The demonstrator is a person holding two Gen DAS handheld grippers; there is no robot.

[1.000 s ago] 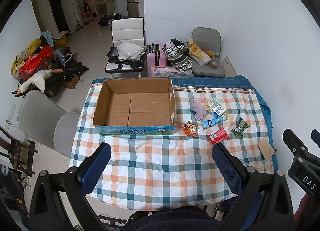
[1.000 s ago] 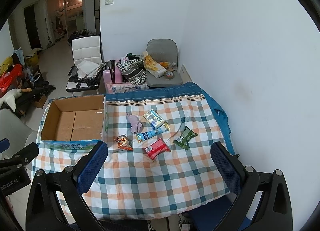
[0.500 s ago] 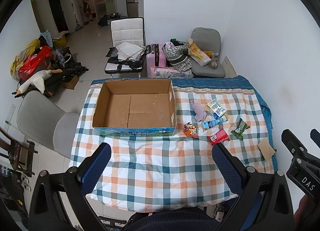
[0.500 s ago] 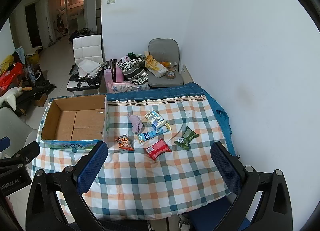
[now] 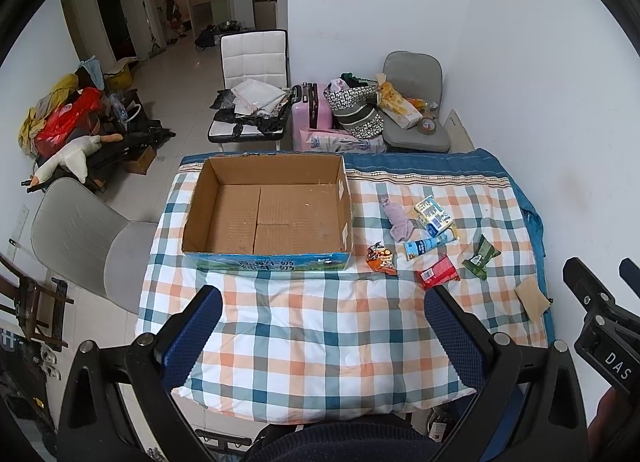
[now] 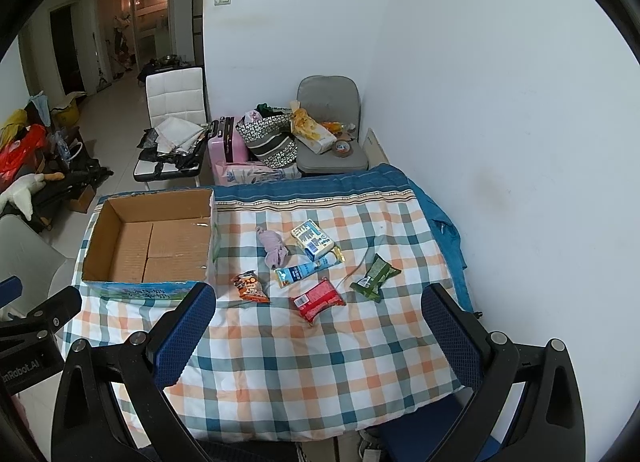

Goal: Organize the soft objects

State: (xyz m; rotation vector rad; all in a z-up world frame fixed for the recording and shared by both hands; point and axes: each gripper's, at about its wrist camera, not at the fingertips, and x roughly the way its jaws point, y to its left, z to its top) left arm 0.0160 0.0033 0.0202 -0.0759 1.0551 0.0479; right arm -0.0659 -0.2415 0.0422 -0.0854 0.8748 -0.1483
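An open empty cardboard box (image 5: 268, 210) (image 6: 152, 238) stands on the left of the checked cloth. To its right lie a lilac cloth (image 5: 398, 220) (image 6: 274, 248), a white-blue carton (image 5: 434, 216) (image 6: 314, 242), a blue tube pack (image 5: 428, 242) (image 6: 306, 270), an orange snack pack (image 5: 382, 258) (image 6: 250, 286), a red pack (image 5: 438, 272) (image 6: 318, 298) and a green pack (image 5: 480, 256) (image 6: 374, 276). My left gripper (image 5: 322, 328) is open and empty, above the front edge. My right gripper (image 6: 320, 330) is open and empty, near the front edge.
The table (image 5: 312, 326) stands against a white wall on the right. A tan pad (image 5: 532, 298) lies at its right edge. A grey chair (image 5: 80, 238) stands to the left. Beyond the far edge are a white chair (image 5: 256, 74), a pink suitcase (image 5: 310, 110) and a loaded grey chair (image 5: 414, 102).
Both grippers have drifted back and up a little, so the table looks slightly farther away. Nothing on the table has moved.
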